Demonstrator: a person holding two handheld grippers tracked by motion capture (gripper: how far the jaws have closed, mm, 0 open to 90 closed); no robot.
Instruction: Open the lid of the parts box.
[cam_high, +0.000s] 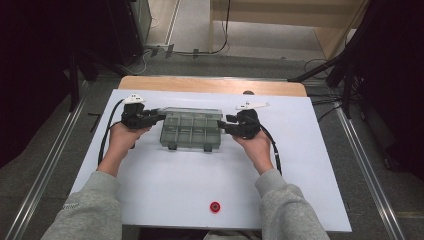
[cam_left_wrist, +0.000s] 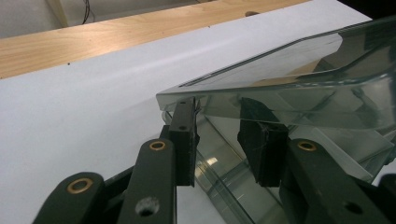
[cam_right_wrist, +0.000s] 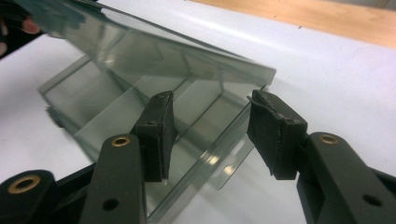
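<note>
Left tongs (cam_left_wrist: 219, 140) parted under clear box (cam_high: 191, 129) lid, right tongs (cam_right_wrist: 210, 135) open at its opposite end

Clear compartment box (cam_high: 191, 130) occupies frame centre, flanked closely by both grippers; white table (cam_high: 165, 185) lies open across the lower frame, save a small red disc (cam_high: 215, 206) bottom centre.

- High view: even overhead light on the white table (cam_high: 165, 190); surroundings at left and right are dark. Soft shadows lie under the hands.
- Image is soft, low in detail.
- Gripper views: bright, the box (cam_left_wrist: 299, 93) shows pale reflections; near jaws are slightly blurred. Table surface is near overexposure.
</note>
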